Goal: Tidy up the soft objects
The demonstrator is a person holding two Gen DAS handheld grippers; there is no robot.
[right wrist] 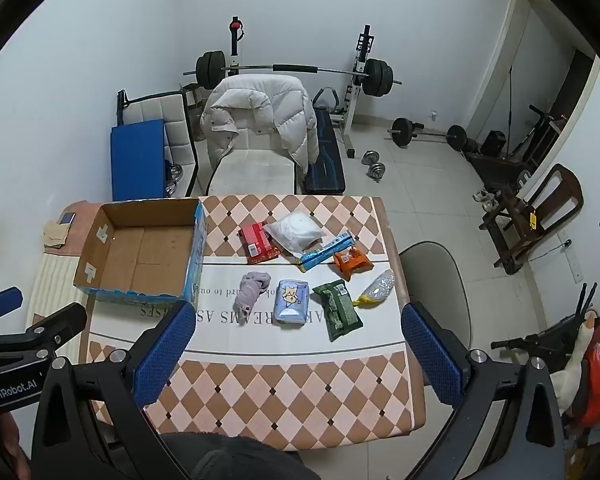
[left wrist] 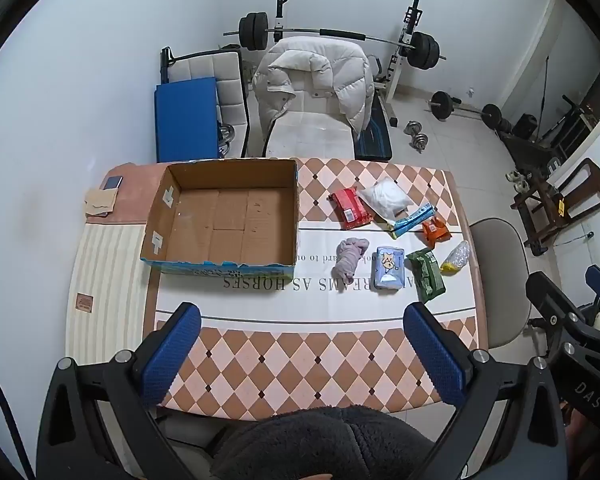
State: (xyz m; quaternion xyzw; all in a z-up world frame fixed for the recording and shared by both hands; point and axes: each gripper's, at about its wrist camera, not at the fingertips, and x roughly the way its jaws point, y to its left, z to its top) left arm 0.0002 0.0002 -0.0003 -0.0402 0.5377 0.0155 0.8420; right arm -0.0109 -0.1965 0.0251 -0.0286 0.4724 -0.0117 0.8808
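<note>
An open, empty cardboard box (left wrist: 228, 220) (right wrist: 144, 252) sits on the table's left half. To its right lie several soft items: a rolled grey cloth (left wrist: 350, 258) (right wrist: 252, 286), a light-blue tissue pack (left wrist: 389, 268) (right wrist: 292, 302), a green pack (left wrist: 428, 272) (right wrist: 338, 310), a red pack (left wrist: 350, 208) (right wrist: 258, 242), a white bag (left wrist: 386, 196) (right wrist: 296, 232), a blue pouch (left wrist: 412, 220) (right wrist: 326, 254), an orange pack (left wrist: 436, 232) (right wrist: 352, 264) and a clear-and-yellow bag (left wrist: 456, 258) (right wrist: 376, 292). My left gripper (left wrist: 300, 316) and right gripper (right wrist: 298, 316) hang open and empty above the near table edge.
The table (left wrist: 300, 360) has a checkered cloth. A phone and paper (left wrist: 104, 196) lie at its far left. A chair with a white jacket (left wrist: 316, 92) stands behind it, a grey chair (left wrist: 500, 272) at its right. Weights lie beyond.
</note>
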